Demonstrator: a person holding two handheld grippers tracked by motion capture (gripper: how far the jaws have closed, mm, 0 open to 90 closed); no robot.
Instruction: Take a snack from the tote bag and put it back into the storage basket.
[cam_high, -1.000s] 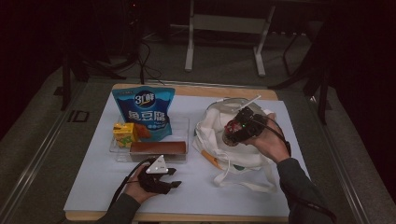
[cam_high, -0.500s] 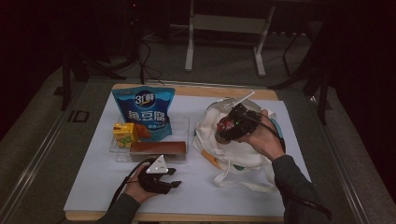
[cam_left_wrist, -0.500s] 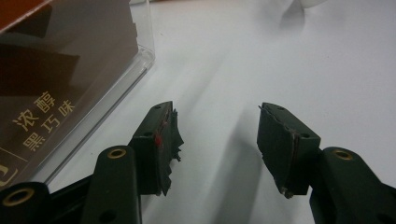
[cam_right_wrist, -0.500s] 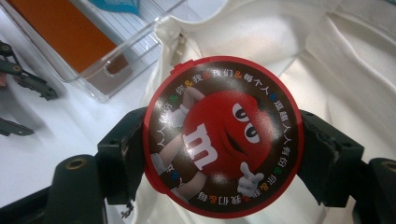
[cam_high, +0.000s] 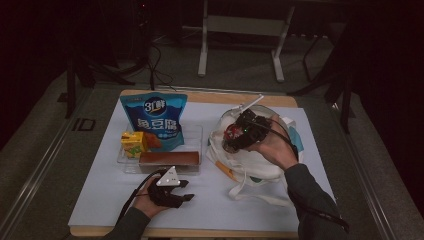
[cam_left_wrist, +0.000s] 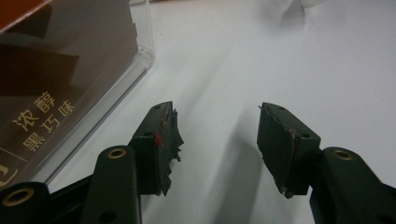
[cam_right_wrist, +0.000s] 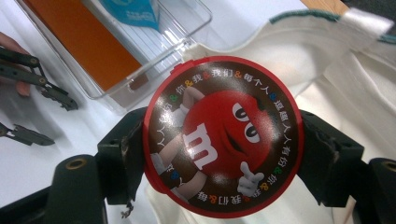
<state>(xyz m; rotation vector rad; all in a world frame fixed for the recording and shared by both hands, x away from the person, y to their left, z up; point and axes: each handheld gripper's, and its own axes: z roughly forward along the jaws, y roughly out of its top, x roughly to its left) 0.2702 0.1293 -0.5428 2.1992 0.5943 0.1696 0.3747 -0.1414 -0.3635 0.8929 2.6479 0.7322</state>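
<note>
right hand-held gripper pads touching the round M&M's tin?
Touching. The right gripper view shows the right hand-held gripper with a pad pressed against each side of the red M&M's tin.

Round red M&M's candy tub (cam_right_wrist: 223, 136), lid facing camera, above white cloth bag (cam_right_wrist: 373, 93)

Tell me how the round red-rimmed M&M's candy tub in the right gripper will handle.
The round red-rimmed candy tub looks like rigid plastic, so it should keep its shape between the right gripper pads. Its glossy curved rim may slip or twist in the grip. Set on edge, it would probably roll; laid flat, it should sit steady.
</note>
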